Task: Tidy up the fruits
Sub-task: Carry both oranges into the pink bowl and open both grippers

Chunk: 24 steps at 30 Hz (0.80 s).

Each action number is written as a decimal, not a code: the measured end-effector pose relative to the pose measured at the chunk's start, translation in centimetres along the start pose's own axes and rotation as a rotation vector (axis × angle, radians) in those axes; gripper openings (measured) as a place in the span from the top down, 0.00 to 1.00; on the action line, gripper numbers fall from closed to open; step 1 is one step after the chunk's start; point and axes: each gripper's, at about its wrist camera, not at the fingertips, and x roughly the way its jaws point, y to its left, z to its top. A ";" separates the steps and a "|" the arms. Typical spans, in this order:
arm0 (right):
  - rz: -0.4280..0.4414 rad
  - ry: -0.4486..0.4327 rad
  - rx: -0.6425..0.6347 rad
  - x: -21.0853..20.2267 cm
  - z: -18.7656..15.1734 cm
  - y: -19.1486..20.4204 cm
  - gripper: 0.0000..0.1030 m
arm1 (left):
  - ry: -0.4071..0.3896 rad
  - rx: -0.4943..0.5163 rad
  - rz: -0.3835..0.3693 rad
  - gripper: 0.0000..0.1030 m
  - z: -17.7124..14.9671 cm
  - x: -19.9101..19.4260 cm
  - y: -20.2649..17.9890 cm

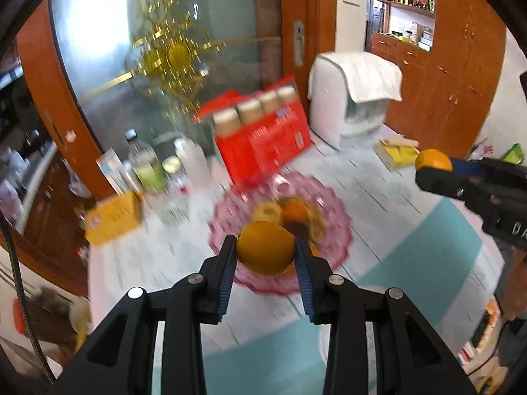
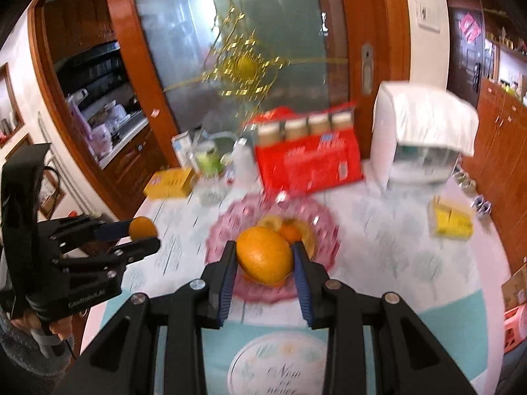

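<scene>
Each gripper holds an orange above the table. My left gripper (image 1: 266,247) is shut on an orange (image 1: 265,247), lifted over the pink glass bowl (image 1: 332,210). My right gripper (image 2: 264,255) is shut on another orange (image 2: 264,255) above the same pink glass bowl (image 2: 322,217). Several fruits, yellow and orange (image 2: 290,230), lie in the bowl. In the left wrist view the right gripper (image 1: 425,172) shows at the right edge with its orange (image 1: 433,161). The right wrist view has the left gripper (image 2: 145,237) and its orange (image 2: 142,227) at the left.
Behind the bowl stand a red carton of jars (image 1: 263,135), bottles (image 1: 145,161), a yellow box (image 1: 112,220) and a white cloth-covered appliance (image 1: 352,95). A yellow pack (image 2: 451,219) lies at the right. A glass door with a gold ornament (image 1: 174,56) stands behind the patterned tablecloth (image 2: 411,263).
</scene>
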 end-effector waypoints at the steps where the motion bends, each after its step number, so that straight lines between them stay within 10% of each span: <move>1: 0.001 -0.002 0.002 0.2 0.5 -0.2 0.68 | -0.003 0.004 0.010 0.68 0.9 0.3 0.2; 9: -0.039 0.023 0.001 6.4 3.5 -1.5 0.68 | 0.041 -0.035 0.032 0.68 4.4 7.2 2.2; 24: -0.007 0.245 0.074 21.7 -1.9 -4.8 0.68 | 0.244 -0.124 -0.013 0.68 0.0 24.3 4.2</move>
